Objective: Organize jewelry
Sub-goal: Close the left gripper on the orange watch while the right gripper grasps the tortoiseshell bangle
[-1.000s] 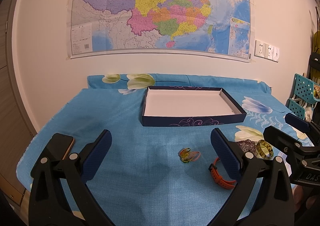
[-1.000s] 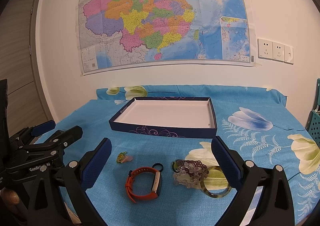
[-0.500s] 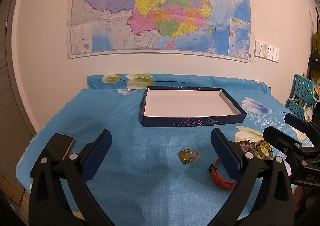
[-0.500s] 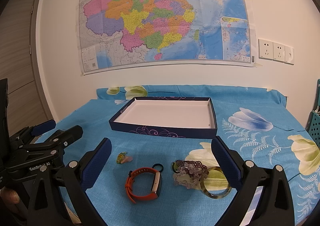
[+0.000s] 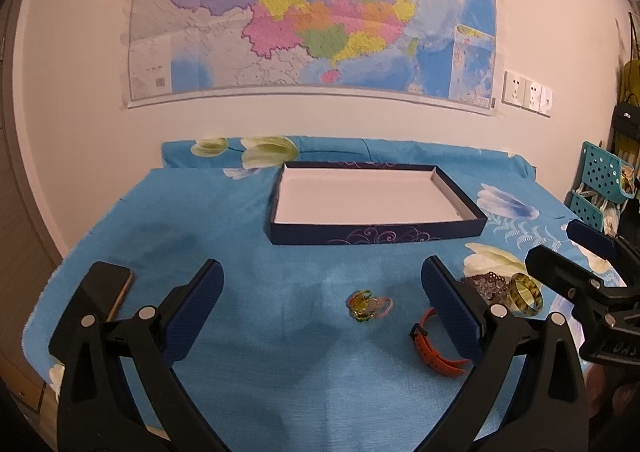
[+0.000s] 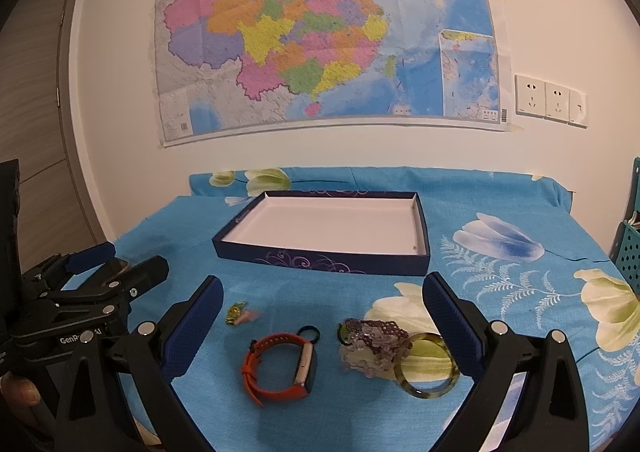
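All the jewelry lies in a loose row on the blue cloth, on the near side of the box (image 6: 324, 236), and nothing is in the box's white floor yet. Taking the box as landmark: the small tangle of rings (image 5: 366, 304) lies before its near wall toward the left end, the orange band (image 6: 280, 366) before the middle, and the bead cluster (image 6: 370, 344) and the amber bangle (image 6: 426, 366) before its right end, the two touching. The right gripper (image 6: 322, 326) hangs with its jaws spread wide and holding nothing, and the band lies almost squarely between and just ahead of its pads; the band stands on edge with its long axis running roughly toward the box, so the jaws as they stand would close across its narrow width. The left gripper (image 5: 322, 304) is likewise spread wide and empty, with the rings dead ahead between its pads. By this I judge the right gripper nearer to band, beads and bangle, the left nearer to the rings. The cloth between the row and the box is bare, so there is open room for a straight carry over the low near wall. A phone (image 5: 104, 292) lies far left of the box, by the cloth's edge, out of the way.
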Motion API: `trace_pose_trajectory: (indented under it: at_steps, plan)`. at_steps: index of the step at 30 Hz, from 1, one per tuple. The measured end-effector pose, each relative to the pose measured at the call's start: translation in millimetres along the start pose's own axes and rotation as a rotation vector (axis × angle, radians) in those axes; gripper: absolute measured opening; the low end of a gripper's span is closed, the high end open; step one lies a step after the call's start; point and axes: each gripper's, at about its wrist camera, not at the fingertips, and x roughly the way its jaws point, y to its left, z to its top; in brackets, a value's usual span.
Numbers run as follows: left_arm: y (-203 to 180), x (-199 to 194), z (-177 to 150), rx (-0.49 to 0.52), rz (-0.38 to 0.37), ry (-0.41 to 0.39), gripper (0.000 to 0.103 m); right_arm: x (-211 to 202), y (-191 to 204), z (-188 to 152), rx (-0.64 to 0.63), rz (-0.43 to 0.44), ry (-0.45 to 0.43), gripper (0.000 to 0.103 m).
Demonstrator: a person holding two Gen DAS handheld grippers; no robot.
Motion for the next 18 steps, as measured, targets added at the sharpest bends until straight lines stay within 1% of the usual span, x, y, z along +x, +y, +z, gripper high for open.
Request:
trace_pose_trajectory:
  at_steps: [6, 10, 11, 13, 15, 16, 17, 18]
  plan:
    - [-11, 26, -11, 0.026, -0.112, 0.115, 0.097, 14, -28, -6, 0.031, -0.043, 0.077, 0.097]
    - [-20, 43, -22, 0.055, -0.170, 0.186, 0.097, 23, -52, -16, 0.044, -0.091, 0.143, 0.097]
    - [-24, 49, -25, 0.064, -0.196, 0.208, 0.097, 25, -57, -19, 0.052, -0.096, 0.161, 0.097]
    - [-31, 55, -30, 0.082, -0.221, 0.234, 0.097, 30, -69, -26, 0.073, -0.100, 0.197, 0.096]
    - [-39, 60, -34, 0.117, -0.238, 0.249, 0.093, 34, -82, -32, 0.097, -0.100, 0.230, 0.091]
    - [-44, 62, -35, 0.136, -0.246, 0.255, 0.090, 36, -86, -34, 0.110, -0.097, 0.245, 0.090]
    - [-49, 65, -36, 0.155, -0.258, 0.262, 0.087, 38, -90, -35, 0.124, -0.092, 0.260, 0.087]
    - [-52, 68, -36, 0.165, -0.271, 0.267, 0.085, 40, -95, -38, 0.137, -0.083, 0.275, 0.081]
